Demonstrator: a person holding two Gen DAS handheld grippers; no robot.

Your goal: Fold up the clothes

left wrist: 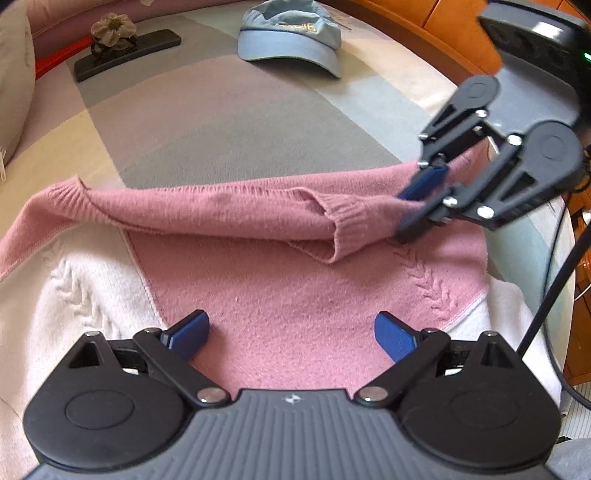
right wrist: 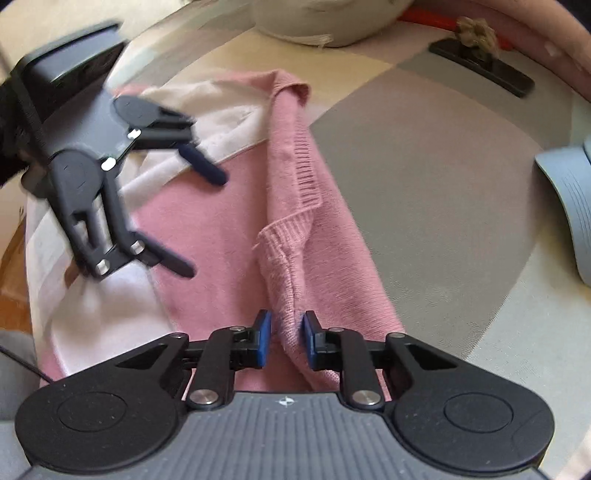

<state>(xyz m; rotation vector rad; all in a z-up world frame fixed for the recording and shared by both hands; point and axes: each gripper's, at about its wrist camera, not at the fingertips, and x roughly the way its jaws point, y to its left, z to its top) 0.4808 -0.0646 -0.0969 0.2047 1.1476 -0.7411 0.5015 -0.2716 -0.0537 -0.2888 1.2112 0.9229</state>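
Observation:
A pink and white knitted sweater [left wrist: 295, 295] lies spread on the bed, seen from the other side in the right wrist view [right wrist: 221, 221]. Its pink sleeve [left wrist: 221, 210] is drawn across the body in a long ridge. My right gripper [left wrist: 404, 216] is shut on that sleeve near the shoulder. In its own view a fold of the sleeve [right wrist: 295, 166] is pinched between its blue pads [right wrist: 286, 321]. My left gripper [left wrist: 291, 321] hovers over the pink body panel, open, with nothing between its fingers. In the right wrist view it appears blurred at the left [right wrist: 205, 225].
A light blue cap [left wrist: 291, 37] lies on the checked bedspread [left wrist: 221, 122] beyond the sweater. A dark flat slab with a flower-shaped clip [left wrist: 125, 51] sits at the far left, beside a pillow [left wrist: 14, 74]. Wooden furniture [left wrist: 443, 22] and a black cable [left wrist: 546, 295] border the right side.

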